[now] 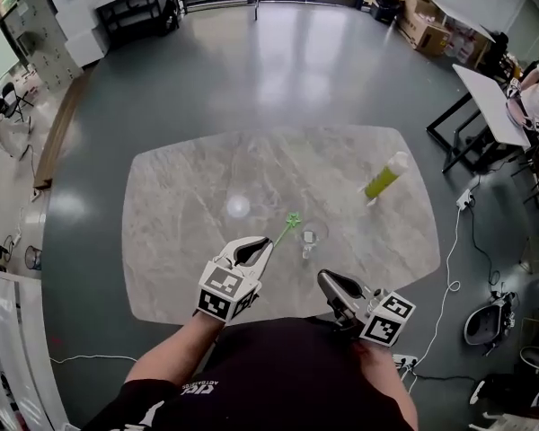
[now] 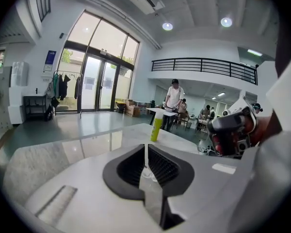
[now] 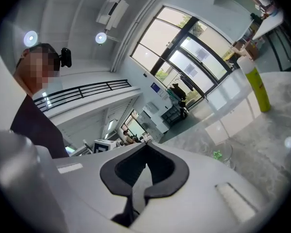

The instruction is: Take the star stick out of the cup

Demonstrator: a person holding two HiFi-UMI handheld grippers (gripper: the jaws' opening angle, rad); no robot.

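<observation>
A thin green star stick [image 1: 285, 230] slants up from my left gripper [image 1: 268, 243], which is shut on its lower end. The star sits just left of a small clear cup [image 1: 311, 239] on the marble table [image 1: 189, 241] and looks apart from the rim. In the left gripper view the pale stick [image 2: 145, 152] runs up between the closed jaws of the left gripper [image 2: 146, 155]. My right gripper [image 1: 323, 278] hovers near the table's front edge, shut and empty. The right gripper [image 3: 145, 147] view shows the cup [image 3: 225, 152] with the green star [image 3: 216, 154] beside it.
A yellow-green bottle [image 1: 385, 177] stands upright at the table's far right. Beyond the table, a white desk [image 1: 490, 104] with a seated person is at the right. Cables and a power strip [image 1: 464, 200] lie on the floor there.
</observation>
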